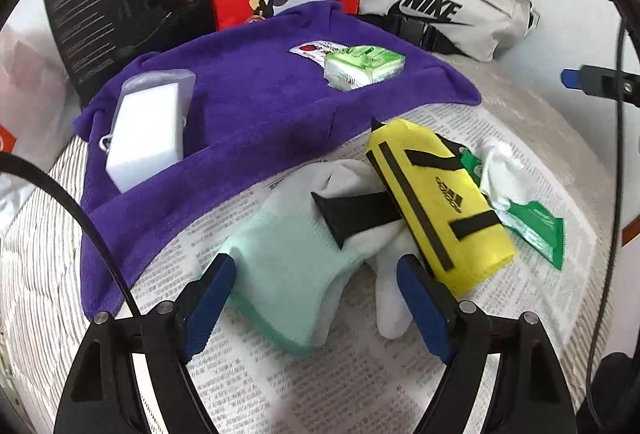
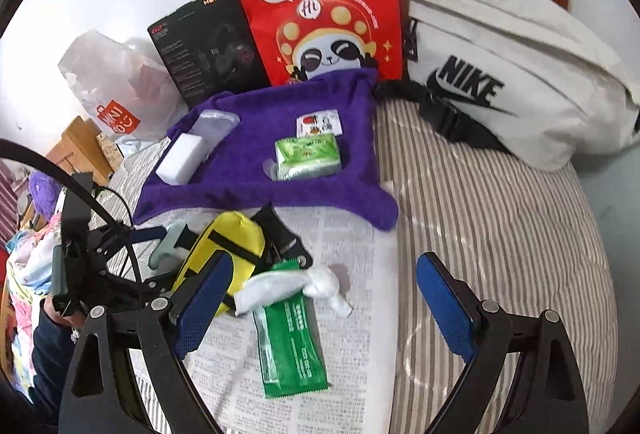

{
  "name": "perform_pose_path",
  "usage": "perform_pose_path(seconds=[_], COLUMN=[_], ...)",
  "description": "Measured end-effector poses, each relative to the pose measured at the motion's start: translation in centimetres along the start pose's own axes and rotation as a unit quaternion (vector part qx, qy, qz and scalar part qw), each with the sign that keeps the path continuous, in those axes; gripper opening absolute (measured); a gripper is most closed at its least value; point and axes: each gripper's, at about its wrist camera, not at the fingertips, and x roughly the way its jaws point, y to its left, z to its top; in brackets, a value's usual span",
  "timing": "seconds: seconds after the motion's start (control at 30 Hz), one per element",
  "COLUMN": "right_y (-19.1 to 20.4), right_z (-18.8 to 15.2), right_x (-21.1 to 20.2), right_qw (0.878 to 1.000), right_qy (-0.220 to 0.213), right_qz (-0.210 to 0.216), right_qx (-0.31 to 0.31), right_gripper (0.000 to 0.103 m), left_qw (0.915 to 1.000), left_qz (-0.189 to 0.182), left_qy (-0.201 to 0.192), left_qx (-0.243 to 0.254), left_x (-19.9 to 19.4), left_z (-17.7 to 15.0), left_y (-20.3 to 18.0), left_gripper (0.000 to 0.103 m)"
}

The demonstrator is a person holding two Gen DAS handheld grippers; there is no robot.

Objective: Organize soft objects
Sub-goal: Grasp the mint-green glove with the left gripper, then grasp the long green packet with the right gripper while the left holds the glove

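**Soft items scattered on newspaper, both grippers spread wide**

A mint-and-white glove (image 1: 296, 274) is seen lying flat on the newspaper (image 1: 248, 386), its pale fingers pointing toward the left gripper (image 1: 316, 298), whose blue pads are held wide apart on either side of it — nothing is grasped. A yellow pouch (image 1: 436, 202) with black straps is laid partly over the glove. Beside the pouch, a crumpled white wipe (image 2: 292, 286) is draped across a green wipe packet (image 2: 292, 346).

Behind these, a purple towel (image 1: 248, 122) is spread out, and on it a white sponge block (image 1: 148, 138) and a green tissue pack (image 1: 364, 68) are placed well apart. The right gripper (image 2: 324, 306) is held above the green packet, released and empty.

Along the wall a black box (image 2: 208, 50), a red paper bag (image 2: 324, 14) and a white Nike bag (image 2: 512, 82) are lined up — the striped bed (image 2: 500, 214) carries everything.
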Motion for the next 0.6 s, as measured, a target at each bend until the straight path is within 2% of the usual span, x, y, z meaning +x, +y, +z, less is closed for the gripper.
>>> perform_pose_path(seconds=[0.17, 0.23, 0.27, 0.3, 0.33, 0.43, 0.6], right_y=[-0.4, -0.6, -0.7, -0.7, -0.7, -0.5, 0.2], right_z=[-0.9, -1.1, -1.1, -1.2, -1.2, -1.3, -1.5], right_x=[0.3, 0.2, 0.2, 0.2, 0.3, 0.5, 1.1], right_qw=[1.0, 1.0, 1.0, 1.0, 1.0, 1.0, 1.0], right_qy=[0.01, 0.011, 0.012, 0.014, 0.015, 0.018, 0.025], right_qz=[-0.005, -0.003, -0.001, 0.002, 0.003, 0.005, 0.015], right_qx=[0.006, 0.011, 0.015, 0.017, 0.017, 0.014, 0.008], right_gripper=[0.092, 0.092, 0.092, 0.092, 0.092, 0.092, 0.092], left_qw=[0.9996, 0.9994, 0.9994, 0.9995, 0.9998, 0.9994, 0.9982], left_qz=[0.025, 0.032, 0.034, 0.029, 0.02, 0.025, 0.028], left_qy=[0.003, -0.001, -0.002, -0.005, -0.009, -0.015, -0.021], left_qx=[0.013, 0.012, 0.012, 0.01, 0.003, -0.015, -0.049], left_x=[0.9, 1.0, 1.1, 1.1, 0.9, 0.5, -1.0], left_z=[0.6, 0.6, 0.5, 0.5, 0.4, 0.2, -0.3], left_y=[-0.9, -1.1, -1.2, -1.1, -1.0, -0.4, 1.2], left_gripper=[0.083, 0.054, 0.046, 0.031, 0.021, 0.013, 0.012])
